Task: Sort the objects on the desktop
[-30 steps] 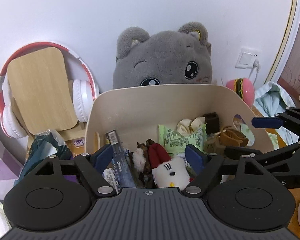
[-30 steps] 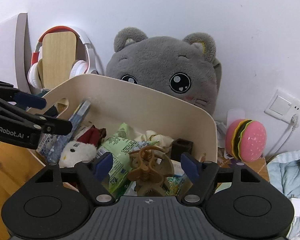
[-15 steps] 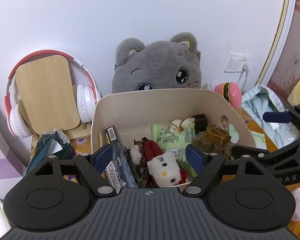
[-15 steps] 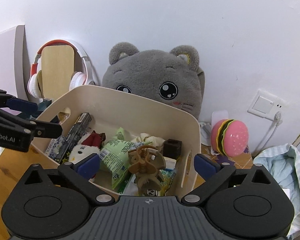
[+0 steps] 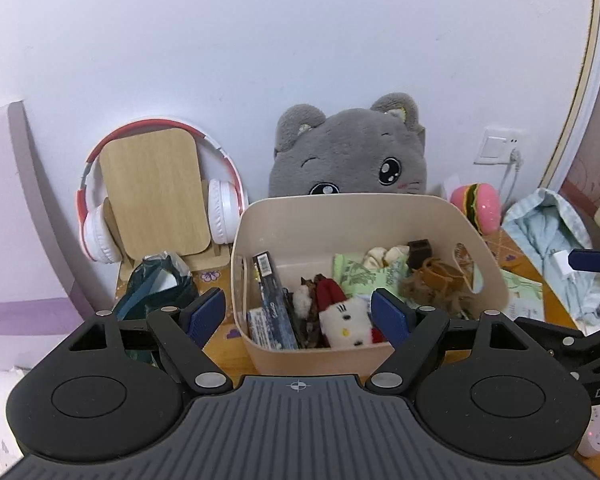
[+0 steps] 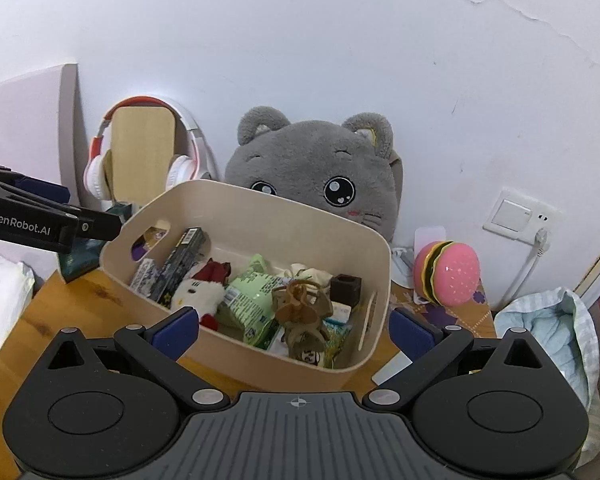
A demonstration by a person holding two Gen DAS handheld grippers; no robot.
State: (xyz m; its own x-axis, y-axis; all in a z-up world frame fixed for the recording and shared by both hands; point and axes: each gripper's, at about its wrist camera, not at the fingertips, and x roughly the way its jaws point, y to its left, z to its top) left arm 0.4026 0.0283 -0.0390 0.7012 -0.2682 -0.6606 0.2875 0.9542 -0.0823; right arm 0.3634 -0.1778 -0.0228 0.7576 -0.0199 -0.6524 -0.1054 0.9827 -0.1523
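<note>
**Bin looks loaded, both tools empty: sorting near done, a few strays left**

I have both grippers hovering in front of the cream plastic storage bin [image 5: 356, 216] on the wooden desktop [image 6: 72, 300]. My left gripper [image 5: 298, 314] is spread wide with nothing between its blue pads; same for my right gripper [image 6: 294, 330], spread about as wide as the bin's near side and holding nothing.

Inside the bin I count: a dark rectangular printed box [image 5: 272, 300] leaning at the left end, a small white cat plush with red outfit [image 5: 346, 320] near the front wall, a green printed snack packet [image 6: 252, 296] in the middle, a tan plastic claw hair clip [image 6: 300, 308] toward the right, a small dark brown cube-shaped holder [image 6: 345, 286] and a cream knotted fabric piece [image 5: 384, 254] at the back. All sit below or around the rim, jumbled.

My read: most of the small stuff is already collected, so the task seems far along. Possibly still loose on the desk: a dark green crumpled bag [image 5: 156, 284] just left of the bin, a pink burger-shaped toy [image 6: 448, 278] to the right by the wall, a pale blue striped cloth [image 6: 548, 332] far right, and some paper beside the bin's right side. Whether those count I can't tell. The big grey cat plush [image 6: 316, 168] and the red-and-white headphones [image 5: 100, 216] on their wooden stand sit behind, likely staying put.
</note>
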